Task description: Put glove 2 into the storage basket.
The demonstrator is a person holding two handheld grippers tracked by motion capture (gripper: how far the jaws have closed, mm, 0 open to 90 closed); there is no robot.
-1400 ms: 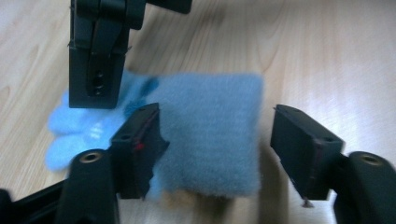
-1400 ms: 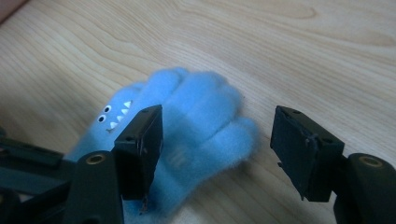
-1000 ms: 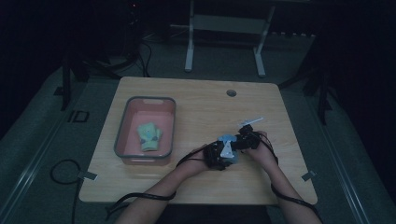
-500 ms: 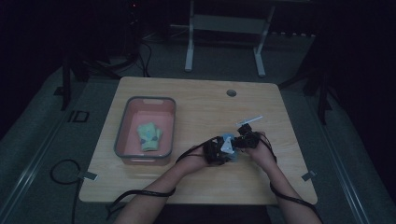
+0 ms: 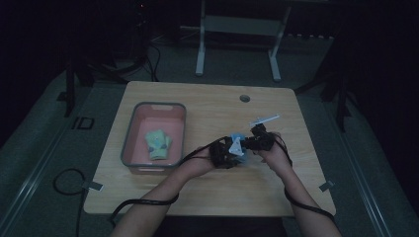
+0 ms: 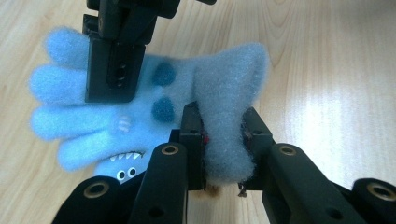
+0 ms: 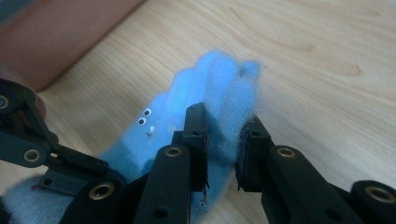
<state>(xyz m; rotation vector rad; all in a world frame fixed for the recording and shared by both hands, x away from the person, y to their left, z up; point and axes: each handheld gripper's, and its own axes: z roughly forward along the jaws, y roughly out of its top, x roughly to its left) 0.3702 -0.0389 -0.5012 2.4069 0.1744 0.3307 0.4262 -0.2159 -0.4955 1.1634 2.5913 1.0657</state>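
A fuzzy blue monster glove (image 6: 154,100) is pinched at its grey cuff by the closed left gripper (image 6: 223,135) and at its fingers by the right gripper (image 7: 223,149), whose jaws have just been closing, above the wooden table (image 5: 207,106)

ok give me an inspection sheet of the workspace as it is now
surface: wooden table, round hole near the far edge
job's things: blue fuzzy glove, held between both grippers
clutter: pink bin with a green glove inside
grippers: left gripper shut on the glove's cuff; right gripper shut on its finger end
cables: black cable trails off the near edge; loop on the floor
surroundings: dark room, white stand behind the table
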